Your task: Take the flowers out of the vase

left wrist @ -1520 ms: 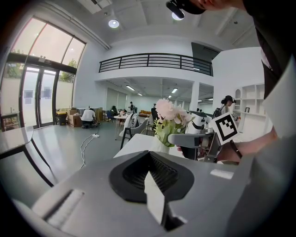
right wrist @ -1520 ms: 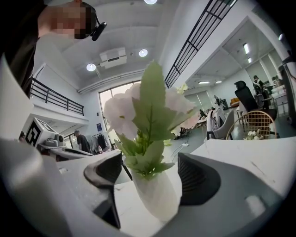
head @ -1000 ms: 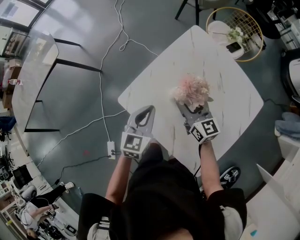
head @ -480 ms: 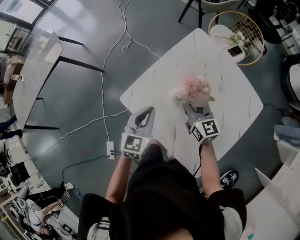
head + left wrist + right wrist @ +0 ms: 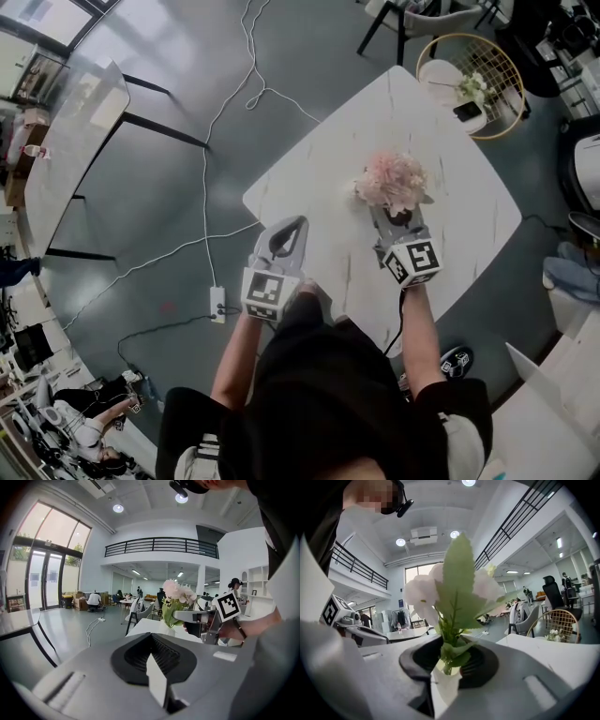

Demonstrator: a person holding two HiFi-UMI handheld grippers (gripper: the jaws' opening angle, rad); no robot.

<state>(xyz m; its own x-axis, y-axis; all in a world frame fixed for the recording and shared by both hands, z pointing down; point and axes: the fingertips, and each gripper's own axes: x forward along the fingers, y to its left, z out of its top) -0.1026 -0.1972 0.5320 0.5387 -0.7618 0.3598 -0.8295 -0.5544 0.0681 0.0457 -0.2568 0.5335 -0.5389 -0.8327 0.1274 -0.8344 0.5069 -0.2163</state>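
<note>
Head view: flowers (image 5: 392,178) stand mid-worktop (image 5: 469,234), the right gripper (image 5: 390,216) touching them. Left gripper view: the left gripper (image 5: 152,641), jaws together and empty, waits apart from the vase (image 5: 167,631) holding them. Right gripper view: the jaws, just closing, pinch the stems (image 5: 448,654) above the vase; a straight upward draw looks advisable.

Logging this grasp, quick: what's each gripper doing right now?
Left gripper: closed, empty.
Right gripper: jaws have just been closing, now gripping the flowers by their stems.
</note>
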